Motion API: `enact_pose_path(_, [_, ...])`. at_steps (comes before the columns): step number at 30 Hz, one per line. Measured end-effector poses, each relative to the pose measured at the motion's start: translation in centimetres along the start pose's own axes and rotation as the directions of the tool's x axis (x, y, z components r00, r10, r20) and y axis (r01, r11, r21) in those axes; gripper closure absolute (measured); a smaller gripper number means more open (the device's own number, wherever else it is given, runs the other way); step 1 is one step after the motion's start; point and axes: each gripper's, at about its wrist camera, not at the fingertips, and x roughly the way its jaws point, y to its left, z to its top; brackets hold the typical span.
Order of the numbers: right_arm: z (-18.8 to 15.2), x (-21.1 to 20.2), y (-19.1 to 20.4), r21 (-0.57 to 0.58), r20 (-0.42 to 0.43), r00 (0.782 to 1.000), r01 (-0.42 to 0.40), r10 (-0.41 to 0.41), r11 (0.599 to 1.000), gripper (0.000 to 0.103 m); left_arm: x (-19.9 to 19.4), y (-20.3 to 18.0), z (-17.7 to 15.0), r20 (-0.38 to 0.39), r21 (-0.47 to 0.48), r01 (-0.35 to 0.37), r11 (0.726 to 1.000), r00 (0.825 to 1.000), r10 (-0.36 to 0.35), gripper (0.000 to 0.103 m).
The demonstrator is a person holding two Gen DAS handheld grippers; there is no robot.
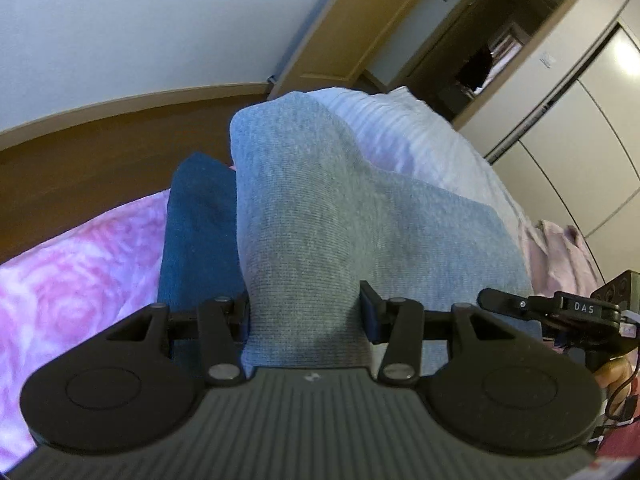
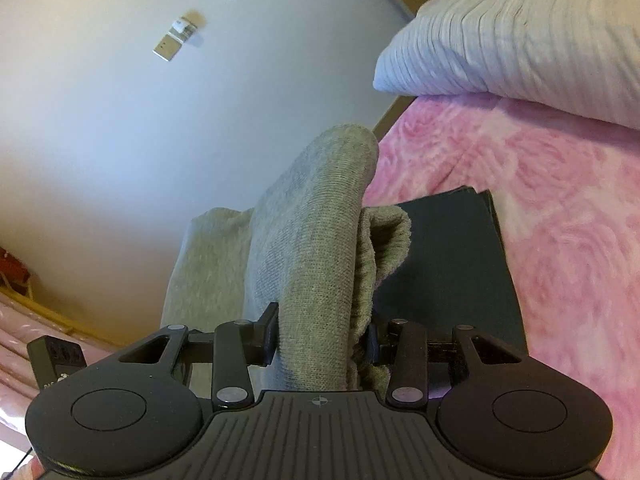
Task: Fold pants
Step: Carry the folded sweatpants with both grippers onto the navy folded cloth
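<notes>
We see the bed (image 2: 560,208) with its pink rose-patterned cover, a striped pillow (image 2: 520,32) at one end and a dark folded cloth (image 2: 452,256) lying flat. Above them the grey pants (image 1: 304,216) hang lifted, clamped between our left gripper (image 1: 306,312) and right gripper (image 2: 320,340), both closed on fabric.

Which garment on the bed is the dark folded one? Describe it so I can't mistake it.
Start at the pink rose-patterned bedspread, below the white ribbed pillow. Lying flat on it is the dark blue folded garment, beside the grey pants that both grippers hold. It alone is dark, flat and ungripped.
</notes>
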Motion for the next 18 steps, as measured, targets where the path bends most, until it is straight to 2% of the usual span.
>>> enact_pose_path(6, [2.3, 5.4, -3.9, -0.001, -0.056, 0.998, 0.007, -0.007, 1.000, 0.065, 4.4, 2.8, 0.3, -0.023, -0.039, -0.016, 0.999, 1.000, 0.015, 0.060])
enact_pose_path(13, [3.2, 9.4, -6.7, 0.005, -0.060, 0.998, 0.008, -0.008, 1.000, 0.065, 7.4, 5.1, 0.3, -0.029, -0.034, -0.022, 0.999, 0.999, 0.021, 0.060])
enact_pose_path(15, [2.9, 9.7, -7.6, 0.011, -0.051, 0.998, 0.033, -0.032, 0.999, 0.060, 8.4, 5.9, 0.0, -0.047, -0.027, -0.037, 0.999, 0.998, 0.036, 0.057])
enact_pose_path(17, [2.6, 10.3, -9.1, 0.075, -0.051, 0.992, 0.122, -0.118, 0.990, 0.049, 8.8, 7.0, -0.3, -0.067, -0.050, -0.028, 0.998, 0.997, 0.024, 0.053])
enact_pose_path(18, [2.5, 10.4, -9.6, 0.104, -0.058, 0.988, 0.149, -0.144, 0.983, 0.048, 8.5, 7.2, -0.3, -0.065, -0.052, -0.019, 0.998, 0.998, 0.015, 0.053])
